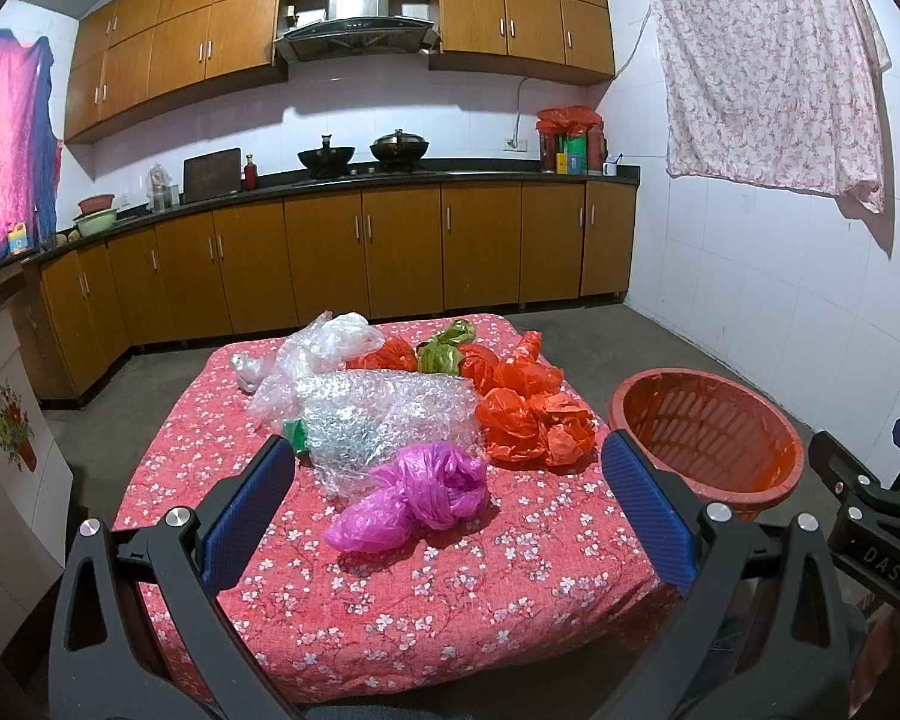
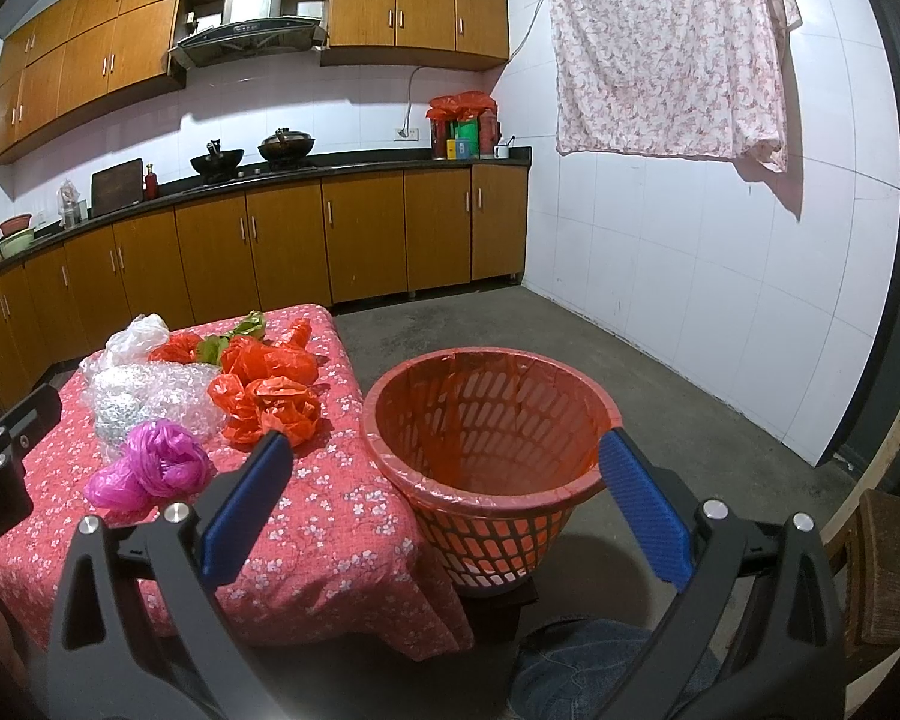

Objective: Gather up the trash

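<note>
Here, a low table under a red cloth printed with small white flowers (image 1: 390, 588) is carrying the trash, and a round red slatted plastic basket with a red liner (image 2: 492, 420) is standing just beside its right edge. A crumpled sheet of clear bubble wrap (image 1: 384, 414) is lying mid-table — touching a cluster of crumpled orange-red plastic bags (image 1: 531, 414) on its right and a knotted magenta plastic bag (image 1: 417, 495) at its near edge. The left gripper (image 1: 450, 516) is hovering wide open over the magenta bag, holding nothing; the right gripper (image 2: 444, 516) is gaping empty before the basket.
</note>
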